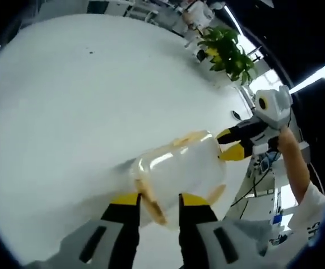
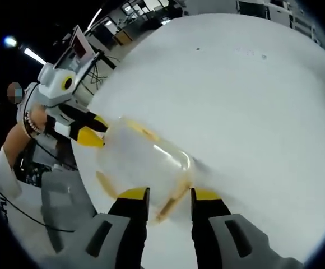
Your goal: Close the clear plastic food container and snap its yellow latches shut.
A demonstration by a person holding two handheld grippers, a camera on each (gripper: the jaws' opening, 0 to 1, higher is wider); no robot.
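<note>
1. Clear container (image 1: pixel 179 171): on the white table (image 1: pixel 67 112), lid seemingly down, between both grippers.
2. Left gripper (image 1: pixel 158 200): jaws parted, straddling a yellow latch (image 1: pixel 151 203).
3. Right gripper (image 2: pixel 170 196): likewise at the opposite latch (image 2: pixel 172 203).
4. Step: latching. Next: press each latch until snapped.

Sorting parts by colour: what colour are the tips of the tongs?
Yellow tips on black tongs, clearest in the right gripper view, either side of the container.
</note>
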